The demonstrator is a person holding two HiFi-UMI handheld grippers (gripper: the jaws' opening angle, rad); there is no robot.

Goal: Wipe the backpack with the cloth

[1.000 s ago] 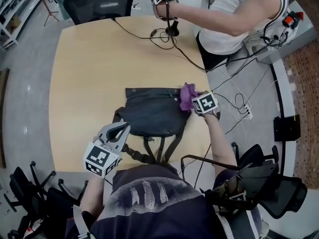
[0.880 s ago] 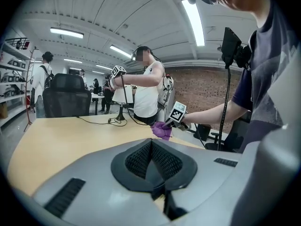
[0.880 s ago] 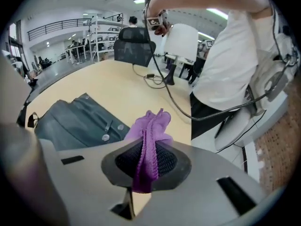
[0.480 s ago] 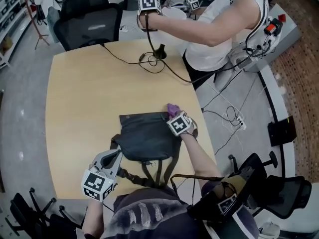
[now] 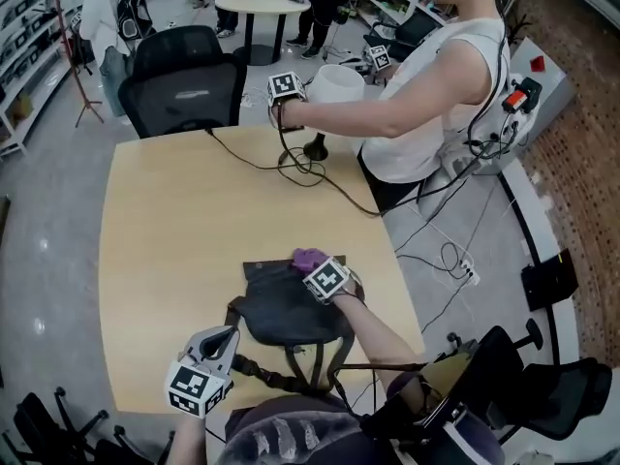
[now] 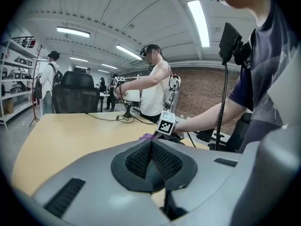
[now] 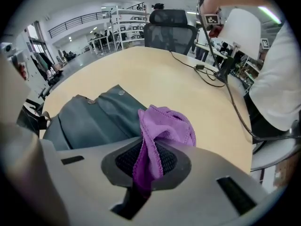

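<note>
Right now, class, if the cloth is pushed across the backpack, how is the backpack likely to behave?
The backpack probably wrinkles and shifts: it lies flat and slack on the table, and the left gripper, shut and empty, is not gripping it. It is likely light too, since it looks unfilled.

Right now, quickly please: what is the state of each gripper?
Left gripper: jaws shut, nothing between them.
Right gripper: jaws shut on the purple cloth.
</note>
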